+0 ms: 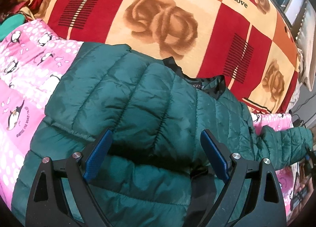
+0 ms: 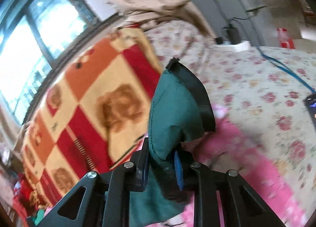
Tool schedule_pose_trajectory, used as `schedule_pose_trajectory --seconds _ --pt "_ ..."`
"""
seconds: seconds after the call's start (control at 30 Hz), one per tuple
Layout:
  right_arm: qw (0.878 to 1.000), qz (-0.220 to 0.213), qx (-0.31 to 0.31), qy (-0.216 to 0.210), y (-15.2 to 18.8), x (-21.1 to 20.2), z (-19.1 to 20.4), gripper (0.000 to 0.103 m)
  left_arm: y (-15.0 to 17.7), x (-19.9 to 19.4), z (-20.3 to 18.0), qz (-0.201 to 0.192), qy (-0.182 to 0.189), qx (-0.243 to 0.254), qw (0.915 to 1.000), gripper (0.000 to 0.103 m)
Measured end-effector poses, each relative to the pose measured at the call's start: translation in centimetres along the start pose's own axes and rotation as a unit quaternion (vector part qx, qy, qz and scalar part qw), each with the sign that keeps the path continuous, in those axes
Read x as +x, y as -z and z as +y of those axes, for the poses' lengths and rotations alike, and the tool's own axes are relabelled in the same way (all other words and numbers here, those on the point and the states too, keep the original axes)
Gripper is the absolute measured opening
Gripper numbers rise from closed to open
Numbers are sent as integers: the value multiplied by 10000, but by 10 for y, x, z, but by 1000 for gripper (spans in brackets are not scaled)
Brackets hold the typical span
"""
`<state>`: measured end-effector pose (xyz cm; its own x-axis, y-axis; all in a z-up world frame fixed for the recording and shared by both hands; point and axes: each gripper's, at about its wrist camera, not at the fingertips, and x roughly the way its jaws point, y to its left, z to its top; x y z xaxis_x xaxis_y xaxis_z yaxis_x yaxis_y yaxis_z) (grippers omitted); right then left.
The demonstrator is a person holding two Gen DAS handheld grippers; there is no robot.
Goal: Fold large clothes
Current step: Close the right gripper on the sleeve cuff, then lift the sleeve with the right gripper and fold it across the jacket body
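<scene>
A dark green quilted puffer jacket [image 1: 138, 98] lies spread on the bed, its black-lined collar [image 1: 215, 84] pointing away from me. My left gripper [image 1: 156, 131] hovers just over the jacket's middle, open, with nothing between its blue pads [image 1: 98, 152]. One sleeve [image 1: 286, 144] stretches out to the right. In the right wrist view my right gripper [image 2: 161, 148] is shut on the end of that green sleeve [image 2: 173, 108], which bulges up out of the jaws and shows its black lining [image 2: 197, 88]. The view is blurred.
Under the jacket lie a pink penguin quilt [image 1: 29, 65] and a red, orange and cream rose blanket [image 1: 164, 19]. To the right are a floral sheet [image 2: 256, 88], a blue cable [image 2: 286, 69], a phone [image 2: 311, 104] and a white power strip [image 2: 237, 46]. A window [image 2: 29, 49] is behind.
</scene>
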<state>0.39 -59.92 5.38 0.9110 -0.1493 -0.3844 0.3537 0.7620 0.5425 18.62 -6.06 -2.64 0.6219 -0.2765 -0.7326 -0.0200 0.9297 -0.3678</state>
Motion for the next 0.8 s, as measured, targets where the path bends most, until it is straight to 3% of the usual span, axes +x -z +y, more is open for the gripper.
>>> schedule_pose_trajectory --seconds 0.17,0.43,0.8 --pt "9987 54 -248 -452 27 4 43 20 3 -5 4 -3 -7 -35 10000 91" --pt "9913 526 -633 -1029 72 30 109 16 5 -7 7 -5 -17 -85 10000 91" --pt "9645 1422 -1374 -1753 131 62 181 12 11 -8 10 -28 -30 -196 9998 91"
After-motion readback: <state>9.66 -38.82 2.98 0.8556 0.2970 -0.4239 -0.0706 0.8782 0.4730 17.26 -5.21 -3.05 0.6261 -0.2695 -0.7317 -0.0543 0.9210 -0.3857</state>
